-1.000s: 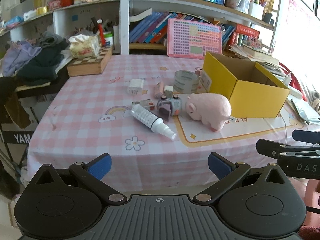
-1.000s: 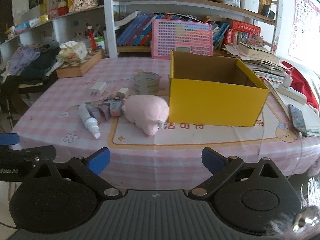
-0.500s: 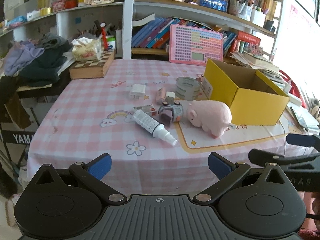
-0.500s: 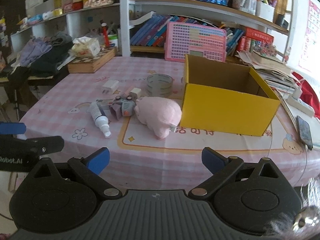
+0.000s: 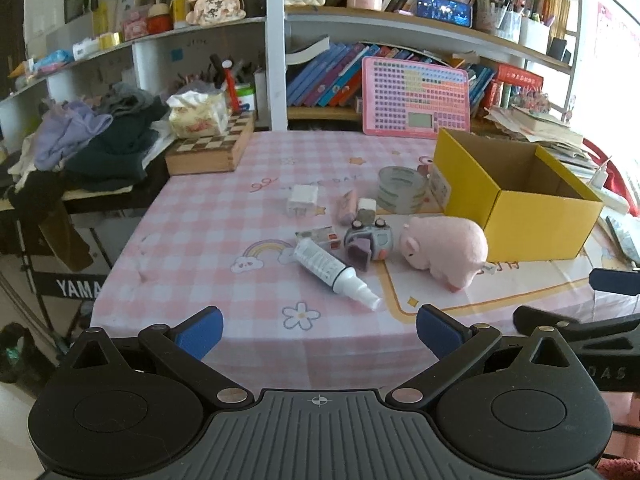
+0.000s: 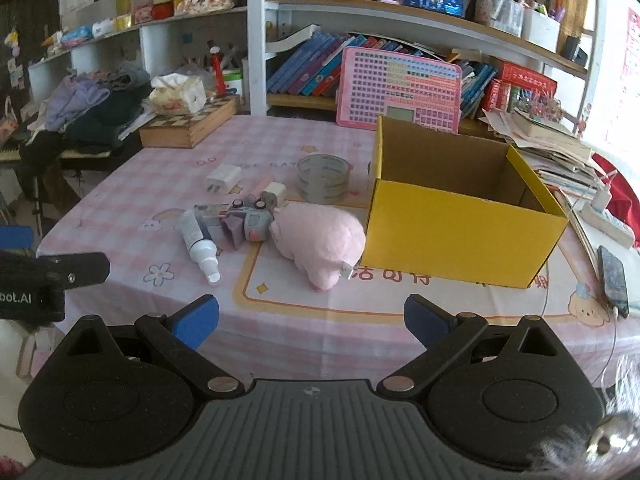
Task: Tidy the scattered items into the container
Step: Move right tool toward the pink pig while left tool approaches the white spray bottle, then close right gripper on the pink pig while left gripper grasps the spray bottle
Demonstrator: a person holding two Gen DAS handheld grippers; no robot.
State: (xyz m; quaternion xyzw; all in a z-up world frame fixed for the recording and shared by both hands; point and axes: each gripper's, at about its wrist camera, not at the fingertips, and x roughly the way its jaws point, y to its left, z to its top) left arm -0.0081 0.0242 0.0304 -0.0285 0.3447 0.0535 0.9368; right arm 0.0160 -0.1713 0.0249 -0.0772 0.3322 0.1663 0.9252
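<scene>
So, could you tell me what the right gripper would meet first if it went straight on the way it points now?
Probably the pink plush pig: the open right gripper points over the near table edge toward it, with only bare tablecloth between. Depth is hard to judge through the fisheye.

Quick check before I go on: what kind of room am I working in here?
Most likely a home study or child's room: packed bookshelves, a pink checked tablecloth with cartoon prints, and a heap of clothes beside the table.
</scene>
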